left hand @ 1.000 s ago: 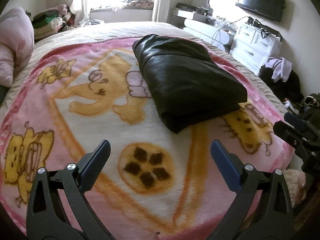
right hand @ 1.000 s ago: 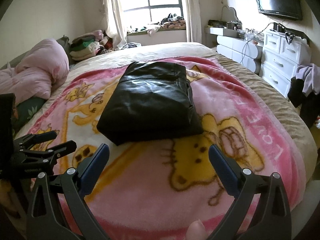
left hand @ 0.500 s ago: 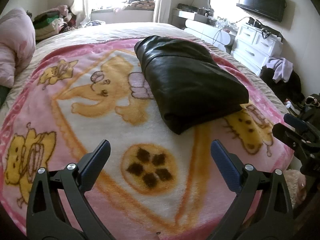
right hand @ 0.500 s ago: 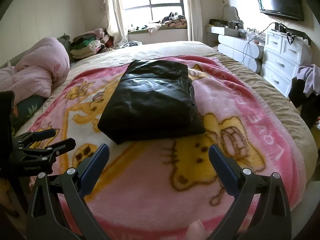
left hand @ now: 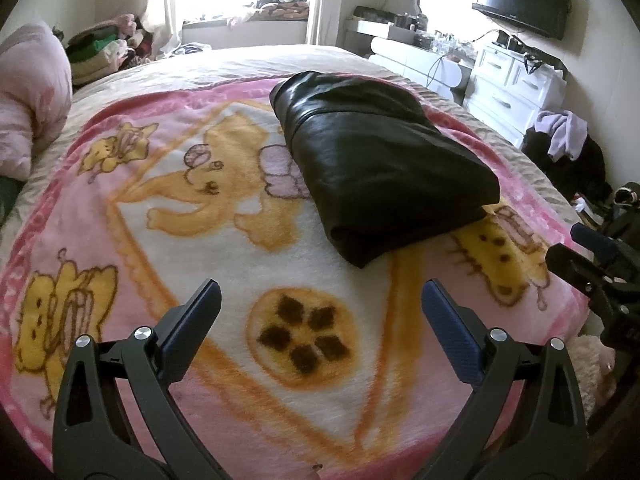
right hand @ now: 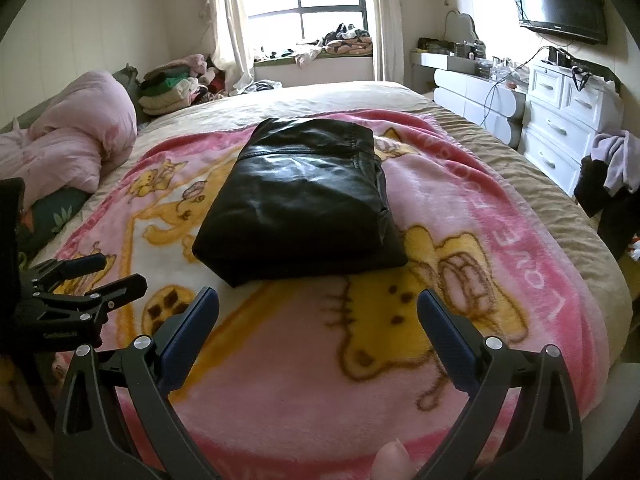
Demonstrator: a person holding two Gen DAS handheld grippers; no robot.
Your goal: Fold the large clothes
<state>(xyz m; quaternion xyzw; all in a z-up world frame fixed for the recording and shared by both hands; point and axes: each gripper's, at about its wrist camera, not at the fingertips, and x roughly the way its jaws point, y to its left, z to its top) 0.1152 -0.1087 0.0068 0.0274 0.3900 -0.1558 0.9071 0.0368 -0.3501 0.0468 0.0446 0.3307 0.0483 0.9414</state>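
**Both tongs back off from the folded jacket**

Since the frame 1 second ago, the left wrist view has drifted slightly, so the black garment sits a little further right and lower in it; the garment itself has not shifted on the blanket. The right view has barely changed.

The left tongs hang with their jaws wide apart and nothing between them, above the pink cartoon blanket at the near edge of the bed. The right tongs are likewise spread and empty. Each pair shows at the side of the other's view.

The garment, shiny like leather, lies folded into a thick rectangle mid-blanket, well apart from both tongs.

Judging by this, folding looks finished or nearly so. The risk is that the slick, springy material relaxes and the top layer slides open; a careless nudge at its near corner could undo the stack. A grip on only 1 layer would peel it apart.
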